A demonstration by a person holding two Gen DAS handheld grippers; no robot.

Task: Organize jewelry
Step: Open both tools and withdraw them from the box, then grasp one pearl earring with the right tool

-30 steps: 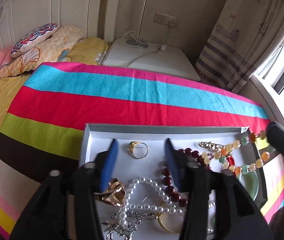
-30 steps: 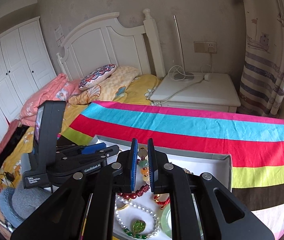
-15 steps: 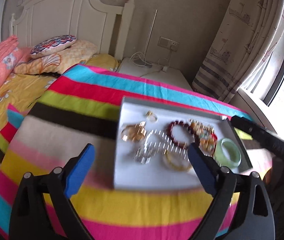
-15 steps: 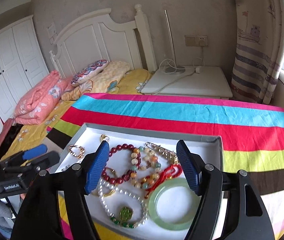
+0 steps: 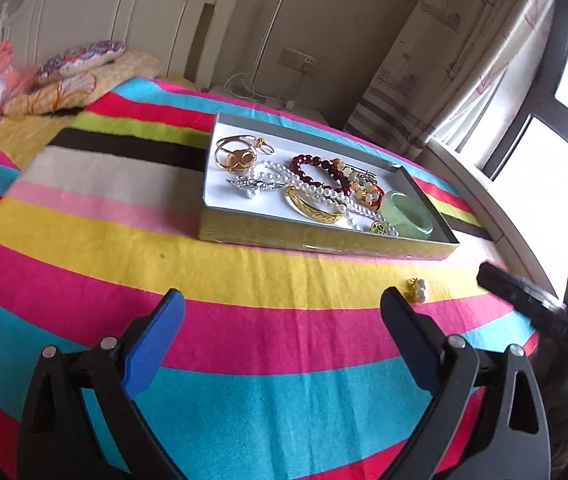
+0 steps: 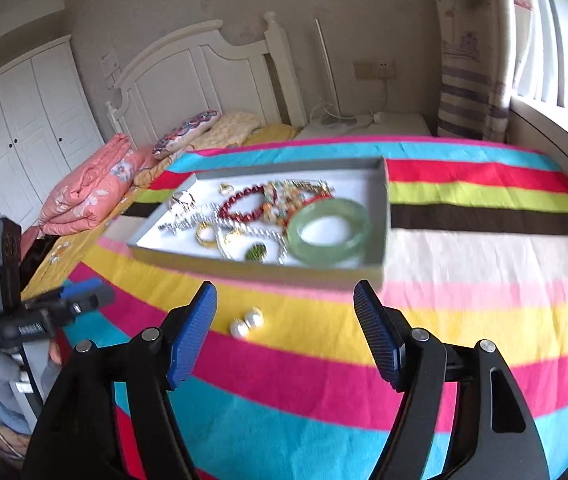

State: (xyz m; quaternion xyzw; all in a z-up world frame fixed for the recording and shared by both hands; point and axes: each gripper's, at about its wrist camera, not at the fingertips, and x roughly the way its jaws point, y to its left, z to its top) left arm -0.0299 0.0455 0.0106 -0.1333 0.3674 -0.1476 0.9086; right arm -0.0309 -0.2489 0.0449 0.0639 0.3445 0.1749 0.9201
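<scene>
Above striped bedspread [image 5: 244, 280], both claws pulled back from tray [image 5: 323, 240], left claw [image 5: 282, 340] and right claw [image 6: 285, 328] spread wide, empty.

Earrings [image 6: 247, 322] before jewelry tray [image 6: 260, 270]

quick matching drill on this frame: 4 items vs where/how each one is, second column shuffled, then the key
1. jade bangle
2. pearl earrings
3. left tool
4. gold ring

A. on the striped blanket, outside the box
B. open, holding nothing
C. near corner of the box, window side
D. far end of the box

Pairs: 1-C, 2-A, 3-B, 4-D
</scene>
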